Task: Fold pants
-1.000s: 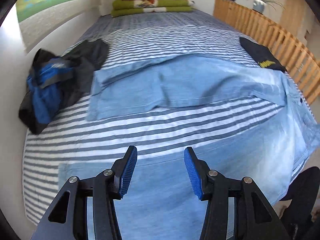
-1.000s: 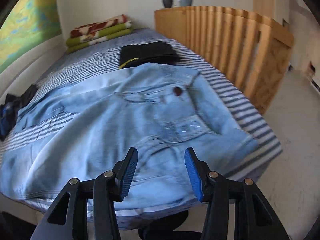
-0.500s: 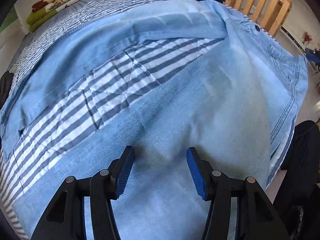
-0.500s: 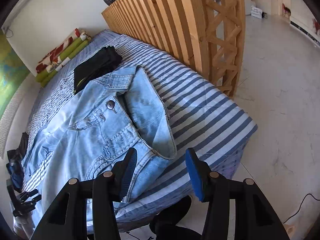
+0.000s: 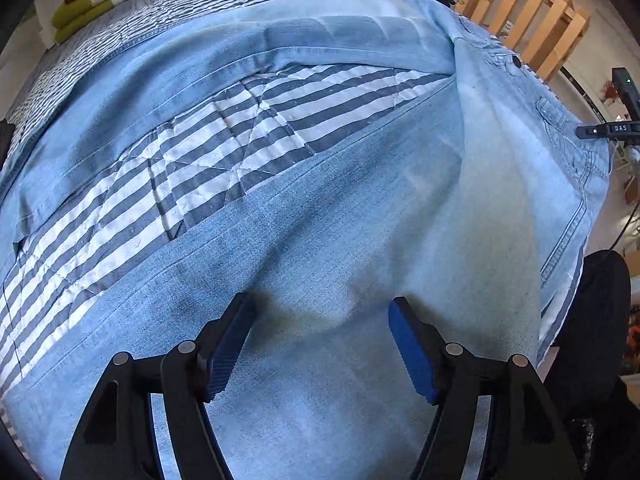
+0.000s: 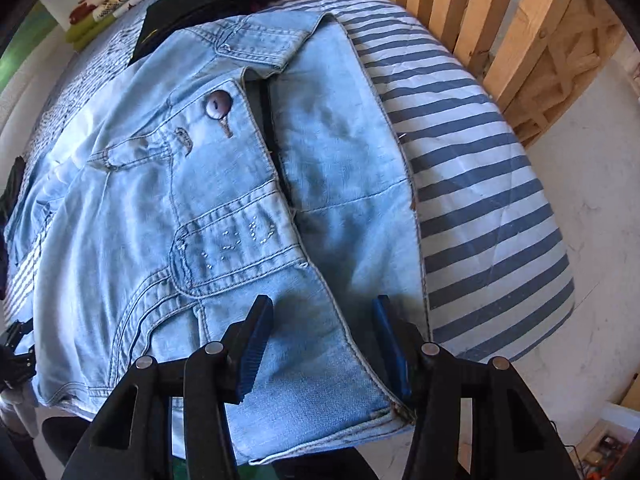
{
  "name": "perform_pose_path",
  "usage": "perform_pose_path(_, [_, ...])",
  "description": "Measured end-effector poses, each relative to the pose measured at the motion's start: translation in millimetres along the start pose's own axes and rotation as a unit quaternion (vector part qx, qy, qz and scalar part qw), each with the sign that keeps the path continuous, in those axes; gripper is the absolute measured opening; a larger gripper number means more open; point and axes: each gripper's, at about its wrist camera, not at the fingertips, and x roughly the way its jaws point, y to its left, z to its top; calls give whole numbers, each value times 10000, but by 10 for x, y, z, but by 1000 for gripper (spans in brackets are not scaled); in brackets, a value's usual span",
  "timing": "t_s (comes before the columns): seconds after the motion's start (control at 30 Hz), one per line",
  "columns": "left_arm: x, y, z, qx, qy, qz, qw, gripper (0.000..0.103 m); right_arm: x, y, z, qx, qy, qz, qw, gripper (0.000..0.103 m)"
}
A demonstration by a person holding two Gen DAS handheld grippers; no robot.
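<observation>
Light denim pants [image 5: 360, 216] lie spread across the striped bed [image 6: 480, 168], waistband at its near corner, where the right gripper [image 6: 320, 344] has been closing its jaws astride the open waistband, not yet pinching, while the left gripper [image 5: 320, 344], jaws widening and empty, hovers over the near leg, likely readying a fold.

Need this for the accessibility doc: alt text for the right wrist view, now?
The right gripper, jaws apart, straddles the open waistband of light blue jeans at the near edge of a bed with a blue-and-white striped cover; its jaws have just been closing. The purple waist button is unfastened. Behind lie a black garment and wooden slats.
</observation>
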Motion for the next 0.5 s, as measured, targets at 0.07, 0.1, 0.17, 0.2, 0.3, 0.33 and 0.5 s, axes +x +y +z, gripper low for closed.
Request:
perform_pose_path(0.07, [4, -35, 4, 12, 12, 13, 10000, 75, -116, 48, -67, -179, -134, 181, 9996, 8])
perform_pose_path(0.1, [4, -51, 1, 10, 19, 11, 10000, 75, -198, 72, -96, -261, -268, 172, 9992, 6])
perform_pose_path(0.17, [7, -68, 8, -3, 35, -8, 10000, 75, -391, 104, -138, -380, -578, 147, 9975, 5])
perform_pose_path(0.2, [10, -70, 14, -13, 44, -17, 10000, 75, -512, 93, -151, -357, -784, 93, 9962, 4])
perform_pose_path(0.3, [-10, -38, 16, -36, 63, -66, 10000, 75, -898, -5, -197, -281, -1456, 216, 9887, 4])
perform_pose_path(0.33, [-9, -17, 31, -46, 67, -98, 9999, 75, -1042, -29, -259, -307, -1708, 208, 9846, 4])
perform_pose_path(0.5, [-13, -6, 28, -63, 106, -191, 9997, 77, -1166, -339, -644, -433, -2077, 327, 9767, 4])
